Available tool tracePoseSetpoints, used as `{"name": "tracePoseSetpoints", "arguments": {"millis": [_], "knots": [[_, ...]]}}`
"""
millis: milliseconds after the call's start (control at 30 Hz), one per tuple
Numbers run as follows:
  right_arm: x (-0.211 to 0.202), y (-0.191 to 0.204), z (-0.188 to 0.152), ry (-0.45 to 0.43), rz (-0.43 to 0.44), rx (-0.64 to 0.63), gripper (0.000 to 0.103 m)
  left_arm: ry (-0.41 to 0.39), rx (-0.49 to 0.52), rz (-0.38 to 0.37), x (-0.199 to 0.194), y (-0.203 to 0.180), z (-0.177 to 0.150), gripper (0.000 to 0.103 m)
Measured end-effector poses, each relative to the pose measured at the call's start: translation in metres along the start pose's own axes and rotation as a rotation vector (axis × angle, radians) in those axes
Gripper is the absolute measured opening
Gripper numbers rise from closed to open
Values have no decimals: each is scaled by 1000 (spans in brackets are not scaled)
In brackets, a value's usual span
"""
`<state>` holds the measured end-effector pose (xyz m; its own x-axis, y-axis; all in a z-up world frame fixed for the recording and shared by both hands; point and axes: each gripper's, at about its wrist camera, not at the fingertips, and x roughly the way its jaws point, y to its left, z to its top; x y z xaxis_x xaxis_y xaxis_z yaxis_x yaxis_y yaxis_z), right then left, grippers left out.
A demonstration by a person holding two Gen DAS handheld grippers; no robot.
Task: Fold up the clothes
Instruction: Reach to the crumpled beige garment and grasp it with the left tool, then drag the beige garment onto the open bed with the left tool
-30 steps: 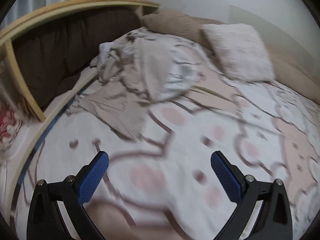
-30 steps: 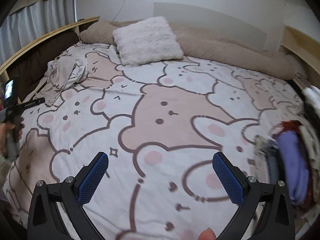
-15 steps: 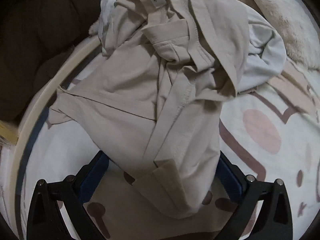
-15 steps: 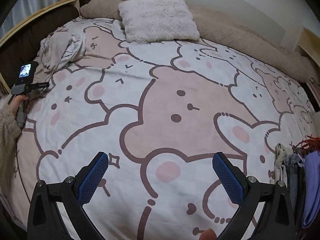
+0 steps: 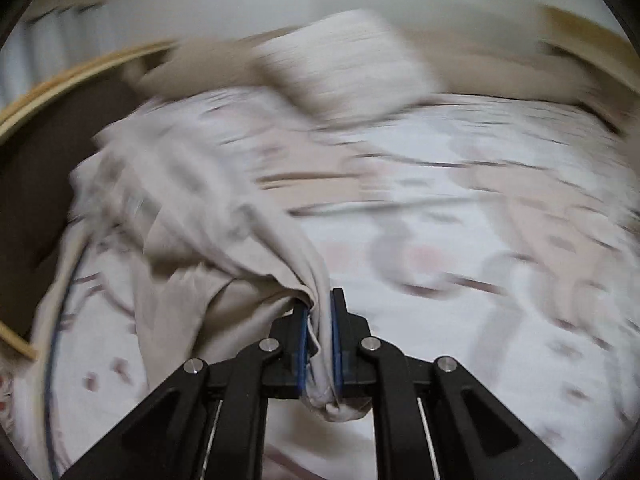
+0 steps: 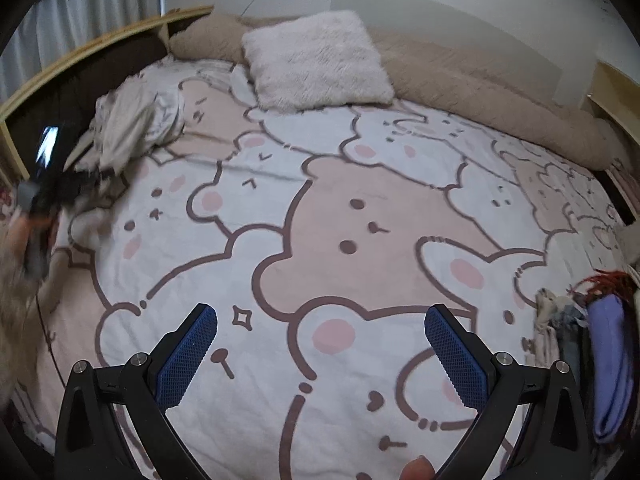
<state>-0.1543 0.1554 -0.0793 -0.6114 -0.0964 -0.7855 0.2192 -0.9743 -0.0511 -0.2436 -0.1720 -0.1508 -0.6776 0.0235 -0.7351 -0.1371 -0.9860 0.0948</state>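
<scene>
A crumpled beige garment [image 5: 192, 216] lies at the left side of the bed, partly lifted. My left gripper [image 5: 319, 312] is shut on a bunched fold of it, and the cloth trails up and left from the jaws. The view is motion-blurred. In the right wrist view the same beige garment [image 6: 124, 128] sits at the far left with the left gripper [image 6: 60, 188] at it, blurred. My right gripper [image 6: 320, 328] is open and empty, hovering over the bear-print bedspread [image 6: 360, 216].
A fluffy white pillow [image 6: 316, 60] and a long beige bolster [image 6: 500, 92] lie at the head of the bed. A pile of clothes with a purple item [image 6: 608, 360] sits at the right edge. A wooden bed frame [image 6: 80, 60] runs along the left.
My left gripper closed on the beige garment and pulled it up and away from the pile. My right gripper stayed open and drew back slightly over the bedspread.
</scene>
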Motion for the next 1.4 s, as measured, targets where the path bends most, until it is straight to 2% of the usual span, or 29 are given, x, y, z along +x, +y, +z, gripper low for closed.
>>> {"name": "tracePoseSetpoints", "arguments": {"millis": [167,333,400,500,567,633,700,767,833,900,1000,1100,1167,1267,1400], "knots": [[-43,-27,-12,-70,-16,67,103,35,308,-300,-81,-139,-46,10],[-85,-62,-34,-144,-58,167,103,55,472,-551,-156,-242,-80,10],[-97,-77,-44,-169,-75,213,103,25,471,-621,-179,-273,-78,10],[-112,-96,-61,-203,-116,270,103,-70,467,-731,-211,-317,-71,11],[-120,-102,-71,-236,-113,288,103,-36,448,-726,-209,-318,-75,14],[-126,-106,-82,-269,-100,297,103,-1,429,-720,-207,-319,-78,31],[-132,-109,-92,-302,-88,306,103,34,409,-714,-205,-320,-81,42],[-134,-112,-102,-320,-67,320,103,46,406,-664,-209,-303,-90,49],[-125,-114,-110,-277,-19,353,103,45,394,-608,-215,-282,-97,60],[-114,-114,-117,-230,19,377,103,24,367,-539,-219,-252,-101,64],[-92,-98,-121,-144,14,345,103,-12,310,-438,-215,-203,-103,65],[-76,-64,-125,-102,53,209,103,-46,255,-336,-207,-157,-104,67],[-69,-40,-127,-86,89,122,103,-49,237,-268,-187,-134,-108,67],[-55,-3,-133,-55,121,-1,103,-22,231,-218,-152,-113,-118,67],[-20,33,-142,25,137,-111,103,23,254,-222,-104,-115,-128,67]]}}
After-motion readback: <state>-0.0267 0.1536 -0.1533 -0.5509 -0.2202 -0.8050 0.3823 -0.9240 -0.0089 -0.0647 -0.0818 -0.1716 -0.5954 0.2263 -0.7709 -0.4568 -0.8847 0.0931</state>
